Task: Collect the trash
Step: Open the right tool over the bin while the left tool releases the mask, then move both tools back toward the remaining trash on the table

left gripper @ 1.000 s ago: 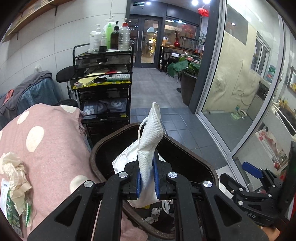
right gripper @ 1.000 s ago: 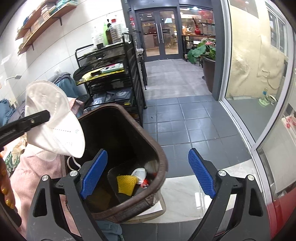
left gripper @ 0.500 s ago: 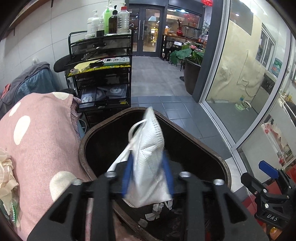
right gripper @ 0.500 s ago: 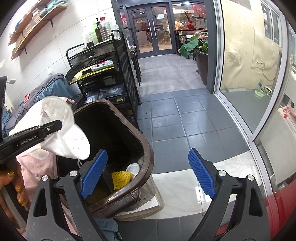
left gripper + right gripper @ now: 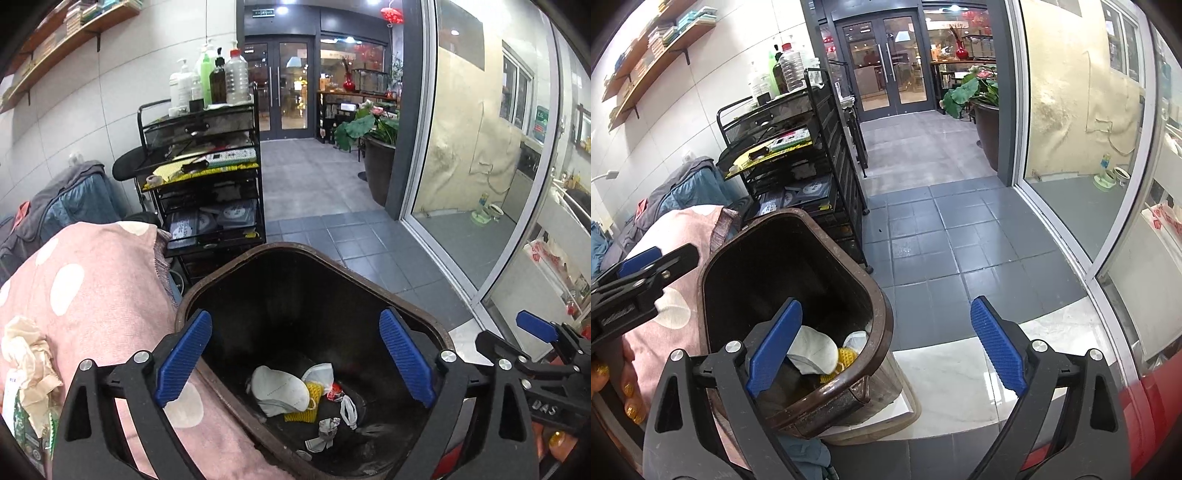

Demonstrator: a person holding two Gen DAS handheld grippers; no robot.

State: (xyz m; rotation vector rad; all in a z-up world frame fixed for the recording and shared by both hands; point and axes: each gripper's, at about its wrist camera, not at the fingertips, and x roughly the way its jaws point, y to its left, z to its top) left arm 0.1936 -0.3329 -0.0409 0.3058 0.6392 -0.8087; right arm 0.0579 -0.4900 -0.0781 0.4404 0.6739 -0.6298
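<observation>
A brown trash bin (image 5: pixel 236 275) stands on the floor; it also shows in the right wrist view (image 5: pixel 877 325). A white face mask (image 5: pixel 279 389) lies at its bottom among a yellow foam net (image 5: pixel 310 404) and small scraps; the mask shows in the right wrist view too (image 5: pixel 816 349). My left gripper (image 5: pixel 295 360) is open and empty right above the bin's mouth. My right gripper (image 5: pixel 886 347) is open and empty, over the bin's right rim. Crumpled paper and a green wrapper (image 5: pixel 27 384) lie on the pink dotted cloth (image 5: pixel 92 291) at the left.
A black wire cart (image 5: pixel 207 184) with bottles on top stands behind the bin. Blue-grey clothing (image 5: pixel 62 206) lies at the left wall. A glass sliding door (image 5: pixel 480 166) runs along the right. A potted plant (image 5: pixel 376 147) stands by the doorway. Grey floor tiles (image 5: pixel 945 229) lie ahead.
My left gripper opened and let go of the white face mask, which dropped to the bottom of the bin. The right gripper stayed open beside the bin.
</observation>
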